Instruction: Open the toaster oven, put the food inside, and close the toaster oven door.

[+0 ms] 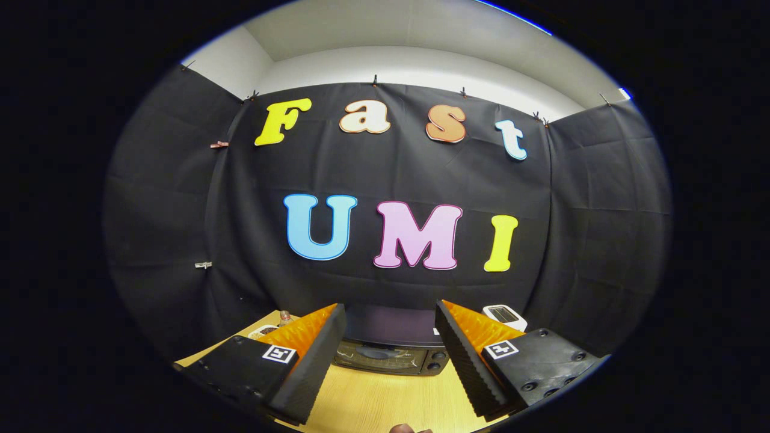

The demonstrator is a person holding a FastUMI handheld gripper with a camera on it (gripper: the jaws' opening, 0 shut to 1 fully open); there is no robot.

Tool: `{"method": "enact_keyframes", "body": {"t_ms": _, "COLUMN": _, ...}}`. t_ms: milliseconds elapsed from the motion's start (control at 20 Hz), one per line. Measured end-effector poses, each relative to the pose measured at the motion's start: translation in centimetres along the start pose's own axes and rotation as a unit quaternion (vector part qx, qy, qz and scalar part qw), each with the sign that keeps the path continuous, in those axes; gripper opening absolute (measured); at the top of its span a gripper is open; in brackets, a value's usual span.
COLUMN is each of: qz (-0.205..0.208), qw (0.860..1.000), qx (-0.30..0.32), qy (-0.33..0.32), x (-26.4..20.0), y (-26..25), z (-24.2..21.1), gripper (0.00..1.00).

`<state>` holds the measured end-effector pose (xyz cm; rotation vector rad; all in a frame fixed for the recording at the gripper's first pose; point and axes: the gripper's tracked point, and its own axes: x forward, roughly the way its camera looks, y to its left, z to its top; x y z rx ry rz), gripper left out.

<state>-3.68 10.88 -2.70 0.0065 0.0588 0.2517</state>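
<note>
A dark toaster oven (391,346) stands on the wooden table (385,400) against the booth's black cloth wall, beyond my fingers and seen through the gap between them. Its glass door looks closed, with knobs (434,361) at its right end. My gripper (391,328) is open, fingers wide apart, with nothing between them. It is held above the table, some way back from the oven. To the left of the oven, past my left finger (313,361), a plate with food (263,331) lies on the table, partly hidden.
A small bottle (285,317) stands beside the plate at the left. A white device (504,315) sits to the right of the oven, behind my right finger. A small brown thing (404,429) shows on the table's near edge.
</note>
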Motion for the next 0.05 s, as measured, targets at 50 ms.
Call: {"method": "enact_keyframes", "body": {"t_ms": 50, "qz": 0.001, "qw": 1.0, "qx": 0.001, "qy": 0.0, "x": 0.02, "y": 0.1, "z": -0.16, "gripper": 0.97}}
